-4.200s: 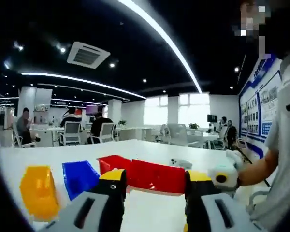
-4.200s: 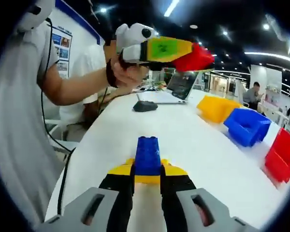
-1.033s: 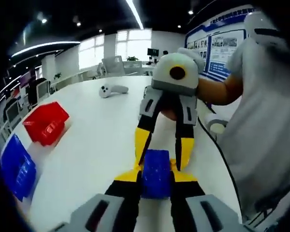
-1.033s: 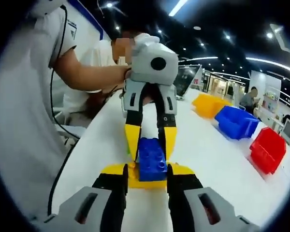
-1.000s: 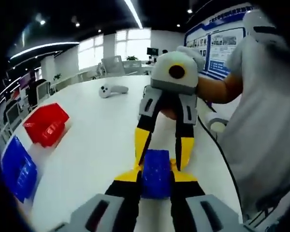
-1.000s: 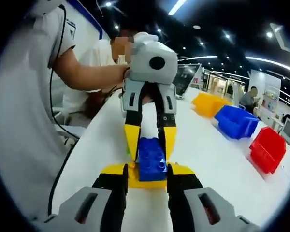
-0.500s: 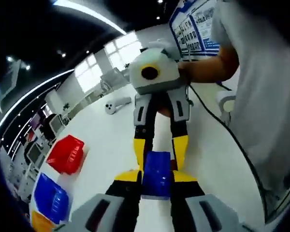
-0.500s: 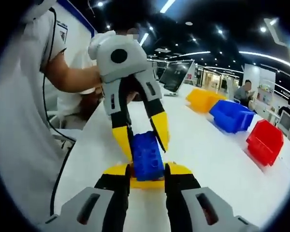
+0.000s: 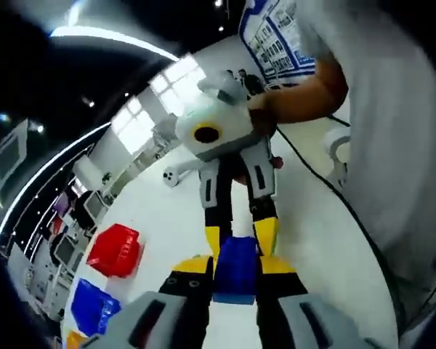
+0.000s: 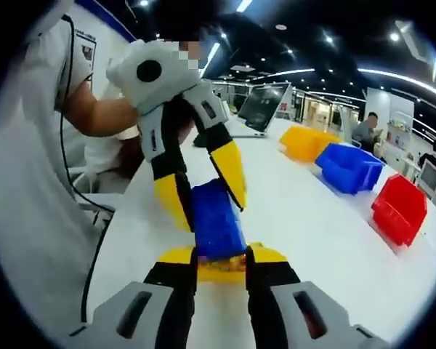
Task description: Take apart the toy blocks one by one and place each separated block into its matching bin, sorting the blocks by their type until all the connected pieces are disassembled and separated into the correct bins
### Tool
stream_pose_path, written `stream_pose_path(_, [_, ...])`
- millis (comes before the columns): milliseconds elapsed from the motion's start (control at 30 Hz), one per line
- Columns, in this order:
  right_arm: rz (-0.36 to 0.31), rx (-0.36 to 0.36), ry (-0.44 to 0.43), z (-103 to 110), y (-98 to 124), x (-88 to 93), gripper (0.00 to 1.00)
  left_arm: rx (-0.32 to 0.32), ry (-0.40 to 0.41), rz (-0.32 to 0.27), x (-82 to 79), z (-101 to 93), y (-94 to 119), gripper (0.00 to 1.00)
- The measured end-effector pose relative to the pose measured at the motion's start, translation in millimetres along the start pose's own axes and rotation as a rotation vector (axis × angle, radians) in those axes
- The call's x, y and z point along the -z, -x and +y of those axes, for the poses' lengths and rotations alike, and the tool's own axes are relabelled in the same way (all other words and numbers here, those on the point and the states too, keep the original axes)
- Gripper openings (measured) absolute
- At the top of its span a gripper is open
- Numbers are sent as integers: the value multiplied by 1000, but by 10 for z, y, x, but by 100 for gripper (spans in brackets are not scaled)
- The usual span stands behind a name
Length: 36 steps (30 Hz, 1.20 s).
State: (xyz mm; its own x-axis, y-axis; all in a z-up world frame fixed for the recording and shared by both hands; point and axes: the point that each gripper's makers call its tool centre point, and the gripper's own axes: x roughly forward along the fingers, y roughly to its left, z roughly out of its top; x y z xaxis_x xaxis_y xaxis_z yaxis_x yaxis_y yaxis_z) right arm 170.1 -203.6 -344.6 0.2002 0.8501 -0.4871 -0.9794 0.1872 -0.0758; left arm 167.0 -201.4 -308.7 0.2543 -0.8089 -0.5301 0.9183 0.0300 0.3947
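Observation:
A blue block (image 10: 214,222) leans to the left above a yellow piece (image 10: 219,269), which sits between the jaws of my right gripper (image 10: 221,262). That gripper is shut on the stack. My left gripper (image 10: 207,207) comes down from the upper left, held by a hand, and its yellow fingers clamp the blue block's sides. In the left gripper view the blue block (image 9: 236,263) stands between the tips of my left gripper (image 9: 236,262), and my right gripper (image 9: 240,241) reaches in from above.
The yellow bin (image 10: 305,142), blue bin (image 10: 349,169) and red bin (image 10: 400,211) stand in a row along the far side of the white table (image 10: 312,247). A laptop (image 10: 258,109) stands behind them. A white controller (image 9: 176,174) lies on the table. The person's body is close by.
Over the last second the left gripper has rolled and swung leftward in the right gripper view, tipping the blue block from upright to a lean. Both grippers stay clamped.

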Motion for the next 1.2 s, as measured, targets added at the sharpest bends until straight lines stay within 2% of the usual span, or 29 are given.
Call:
stream_pose_path(33, [2,-1,2,-4,-1,-1,27,-32,27,-33,-32,106,66,24])
stream_pose_path(67, [2,-1,2,-6,-1,0,28,-30,63,-51,-41,144,114,24])
stream_pose_path(100, [3,-2,2,-4,-2,1,28,-37,123,-117,-107,236,218,24])
stream_pose_path(167, [-2,1,0,-7,-3,3,28,-77,200,-187,-160,415,344,24])
stream_pose_path(300, [-15,19,-4,-6,-13,-2,28,-273,441,-357,-146,1169,571,24])
stream_pose_path(367, [-10,21,-4,-8,-17,-4,28,-338,530,-448,-134,1478,638,24])
stream_pose_path(400, [-8,23,-5,-10,-17,-1,28,-433,560,-470,-75,1693,692,24])
stream_pose_path(467, [-7,26,-7,-11,-17,4,28,-513,615,-464,49,1938,702,25])
stream_pose_path(567, [-13,32,-9,-11,-19,5,28,-686,678,-411,319,2359,706,25])
stream_pose_path(600, [-17,35,-11,-11,-18,6,28,-725,728,-413,405,2475,706,25])
stream_pose_path(633, [-21,37,-10,-10,-19,6,28,-751,779,-454,392,2538,674,25])
stream_pose_path(667, [-25,38,-11,-11,-17,7,28,-766,848,-476,463,2617,640,25])
stream_pose_path(700, [-29,40,-11,-11,-18,5,28,-805,911,-446,613,2681,615,25])
stream_pose_path(733, [-31,41,-11,-11,-17,4,28,-852,969,-380,811,2741,567,25])
stream_pose_path(800, [-35,42,-10,-11,-17,3,28,-891,1036,-318,1024,2802,503,25])
stream_pose_path(900, [-38,47,-10,-11,-19,2,28,-859,1103,-354,1072,2854,415,25])
stream_pose_path(1033, [-52,53,-11,-8,-18,-1,28,-888,1038,-323,1093,2918,388,26])
stream_pose_path(1067, [-55,52,-11,-5,-16,-1,28,-923,1065,-320,1125,2927,419,28])
stream_pose_path(1100, [-56,51,-10,0,-17,-2,28,-954,1124,-335,1155,2930,446,43])
stream_pose_path(1133, [-58,47,-10,11,-16,-4,28,-971,1050,-342,1134,2989,481,63])
stream_pose_path(1167, [-58,47,-11,16,-18,-7,28,-1007,1017,-329,1159,3028,533,83])
stream_pose_path(1200, [-58,49,-10,16,-18,-7,28,-1022,1046,-300,1204,3005,549,93])
